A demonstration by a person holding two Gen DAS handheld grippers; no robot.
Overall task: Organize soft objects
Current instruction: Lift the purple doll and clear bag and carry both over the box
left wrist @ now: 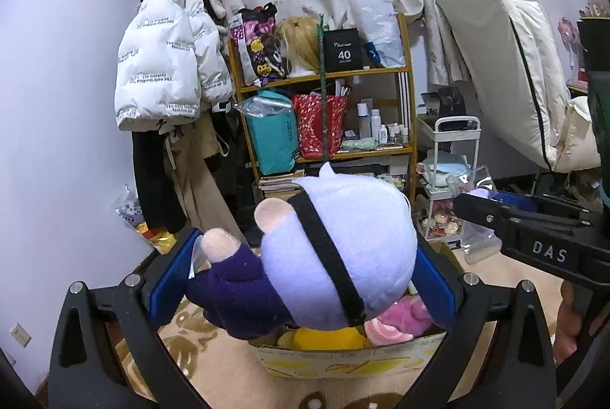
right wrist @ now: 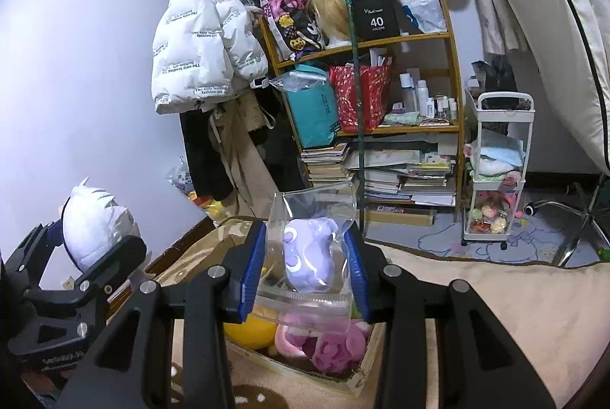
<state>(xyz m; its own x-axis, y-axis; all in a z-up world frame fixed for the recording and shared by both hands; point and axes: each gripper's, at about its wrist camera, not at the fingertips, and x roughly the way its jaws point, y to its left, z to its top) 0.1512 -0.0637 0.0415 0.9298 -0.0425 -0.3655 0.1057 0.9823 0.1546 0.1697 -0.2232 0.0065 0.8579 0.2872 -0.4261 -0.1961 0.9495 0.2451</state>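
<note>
The left tool (left wrist: 305,271) is clamped on a plush doll (left wrist: 335,249) with a pale lilac head, a black band and dark purple sleeves, holding it in the air above an open cardboard box (left wrist: 343,363) on the carpet. The right tool (right wrist: 305,271) is closed on a clear bag (right wrist: 309,256) with a small purple plush inside, also over the box, where yellow and pink plush toys (right wrist: 324,344) lie. A cluttered shelf (right wrist: 381,127) stands behind.
</note>
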